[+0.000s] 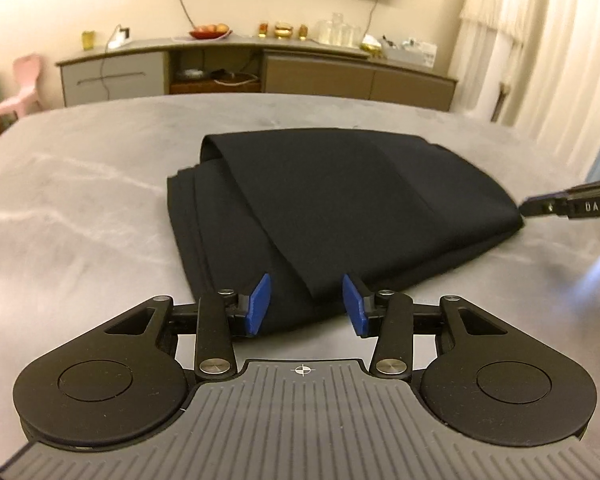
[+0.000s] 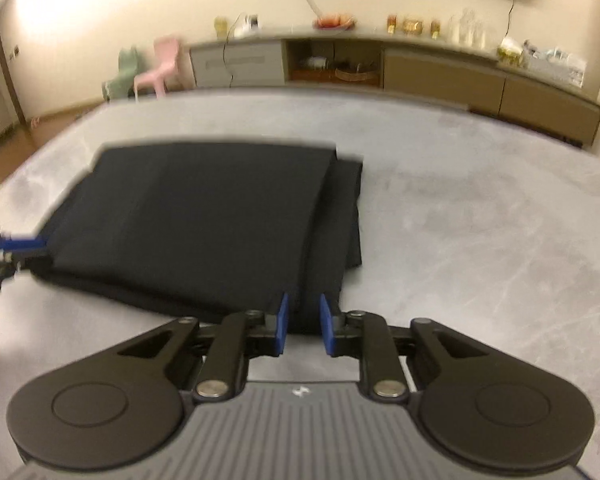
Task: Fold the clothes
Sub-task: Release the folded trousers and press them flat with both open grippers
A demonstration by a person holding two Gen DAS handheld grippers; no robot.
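A black garment (image 1: 340,200) lies folded into a flat stack on the grey table (image 1: 80,200). My left gripper (image 1: 306,280) is at the stack's near edge, its blue pads well apart, with flat cloth between them and nothing pinched. In the right wrist view the same black garment (image 2: 200,216) fills the left half of the grey table (image 2: 480,220). My right gripper (image 2: 304,298) is at its near right corner, its pads a narrow gap apart with the cloth's edge lying loose between them. Each gripper shows at the cloth's side in the other's view: the right gripper (image 1: 540,206), the left gripper (image 2: 20,246).
Bare grey tabletop surrounds the stack. Beyond the far edge a long sideboard (image 1: 260,68) stands against the wall with bowls and jars on it. A pink chair (image 2: 156,72) and a green chair (image 2: 126,68) stand at the back left. Curtains (image 1: 540,40) hang on the right.
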